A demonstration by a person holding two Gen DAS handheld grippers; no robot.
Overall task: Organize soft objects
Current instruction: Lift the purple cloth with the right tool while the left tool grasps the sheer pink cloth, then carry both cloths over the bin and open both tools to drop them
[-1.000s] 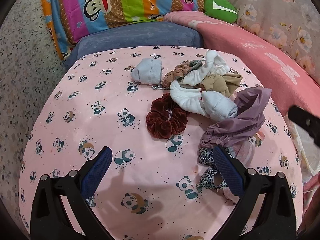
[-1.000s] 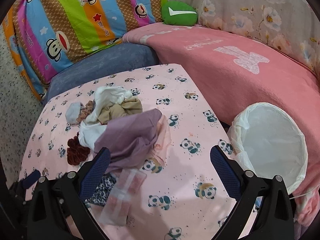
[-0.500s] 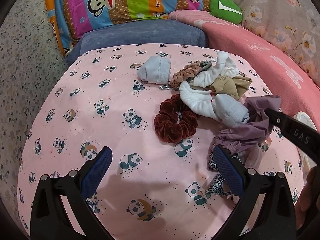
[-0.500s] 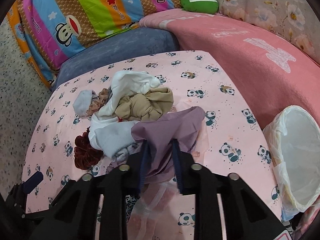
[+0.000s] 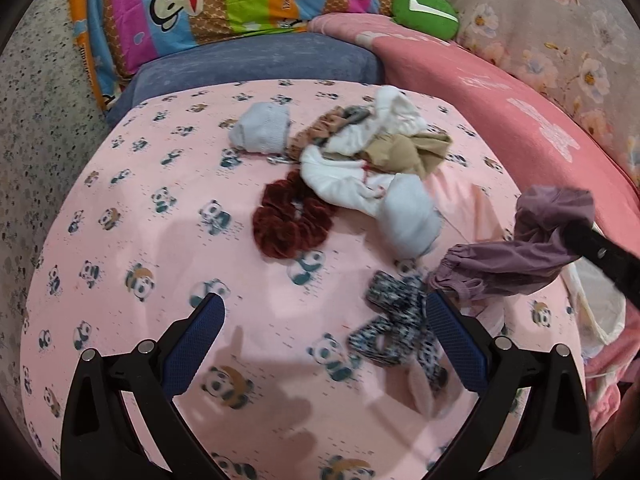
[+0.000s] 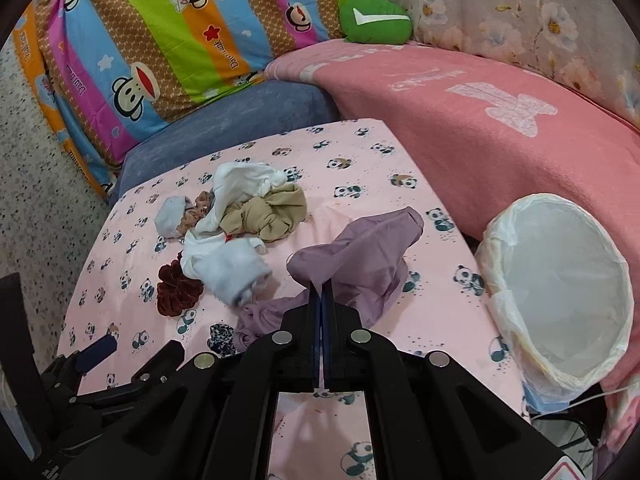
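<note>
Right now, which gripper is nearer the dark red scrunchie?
Left. The left gripper hangs open just short of the dark red scrunchie; the right gripper is off to its right, shut on the purple cloth.

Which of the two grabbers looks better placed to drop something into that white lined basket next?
The right gripper. Its jaws are shut on the purple cloth, lifted off the panda sheet, and the white basket sits on its side. The left gripper is open and holds nothing.
</note>
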